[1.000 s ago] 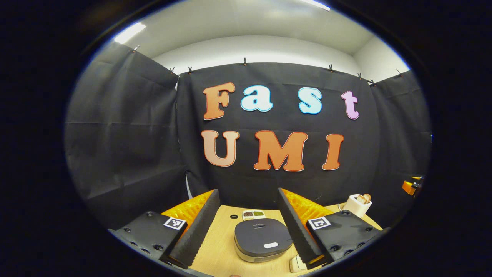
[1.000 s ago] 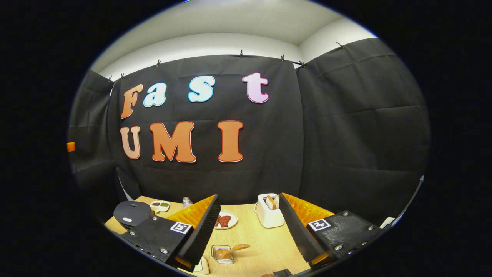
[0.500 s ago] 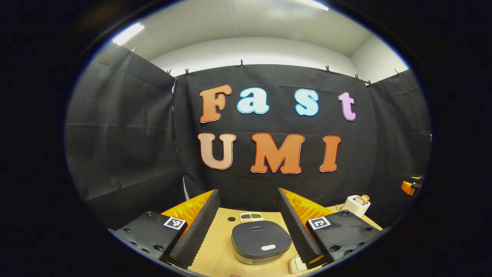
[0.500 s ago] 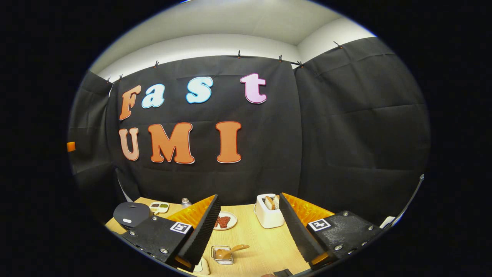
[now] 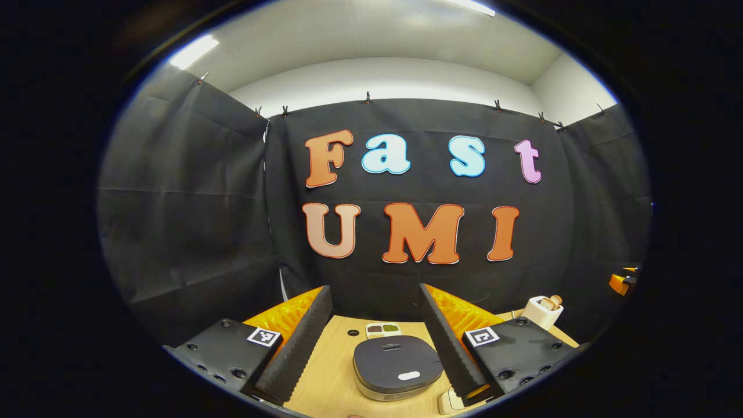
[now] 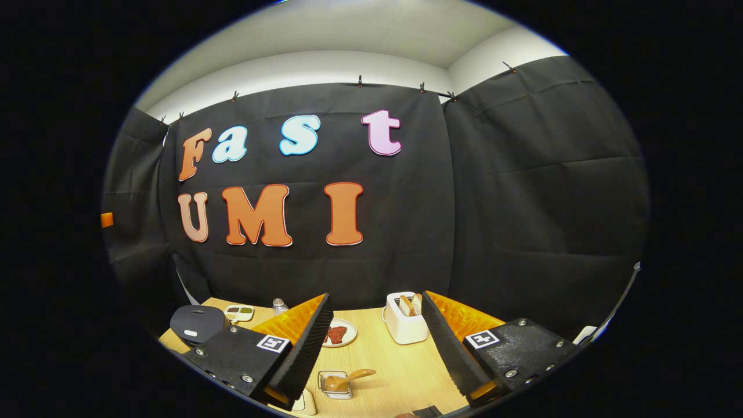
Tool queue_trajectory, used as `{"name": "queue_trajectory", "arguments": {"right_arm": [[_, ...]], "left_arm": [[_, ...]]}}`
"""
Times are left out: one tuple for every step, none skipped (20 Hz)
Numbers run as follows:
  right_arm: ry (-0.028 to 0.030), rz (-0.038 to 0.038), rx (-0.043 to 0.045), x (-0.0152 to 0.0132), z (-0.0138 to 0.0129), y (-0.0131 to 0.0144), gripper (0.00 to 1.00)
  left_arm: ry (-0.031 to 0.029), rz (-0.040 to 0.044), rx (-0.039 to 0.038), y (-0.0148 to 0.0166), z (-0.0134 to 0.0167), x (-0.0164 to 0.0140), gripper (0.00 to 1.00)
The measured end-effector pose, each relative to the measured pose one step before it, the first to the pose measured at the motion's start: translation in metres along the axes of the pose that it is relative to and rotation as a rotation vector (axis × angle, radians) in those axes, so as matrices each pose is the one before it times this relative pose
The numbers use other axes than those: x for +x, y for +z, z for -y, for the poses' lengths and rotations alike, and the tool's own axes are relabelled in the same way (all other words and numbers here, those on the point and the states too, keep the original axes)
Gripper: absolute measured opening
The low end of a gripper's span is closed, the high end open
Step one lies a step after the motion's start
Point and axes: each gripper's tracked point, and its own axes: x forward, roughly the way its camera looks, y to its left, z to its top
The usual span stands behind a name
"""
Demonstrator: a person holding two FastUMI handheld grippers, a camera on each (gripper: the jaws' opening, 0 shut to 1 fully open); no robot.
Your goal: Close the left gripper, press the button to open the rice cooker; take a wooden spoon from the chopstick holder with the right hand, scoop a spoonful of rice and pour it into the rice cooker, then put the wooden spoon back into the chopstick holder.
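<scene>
Your left tool open, empty; rice cooker bottom centre between fingers, button on near edge. Close first, then press. Right tool open.

A: Left gripper view. What lies ahead?
B: The left gripper is held above the wooden table, jaws wide apart, nothing between them. The rice cooker sits just beyond, lid down, with a pale button on the near part of the lid.
A: Behind it?
B: A divided dish of dark and green fillings, near the wall. A toaster with bread stands far right.
</scene>
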Motion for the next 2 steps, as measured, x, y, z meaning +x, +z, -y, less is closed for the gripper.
{"name": "queue_trajectory", "arguments": {"right_arm": [[0.00007, 0.00035, 0.00066, 0.00067, -0.00057, -0.00004, 0.95], [0.00132, -0.00103, -0.00008, -0.00028, -0.00029, -0.00092, 0.95]], "left_arm": [[0.00205, 0.002, -0.00284, 0.00127, -0.00124, 0.00044, 0.98], [0.004, 0.00195, -0.00241, 0.00029, -0.00172, -0.00206, 0.98]]}}
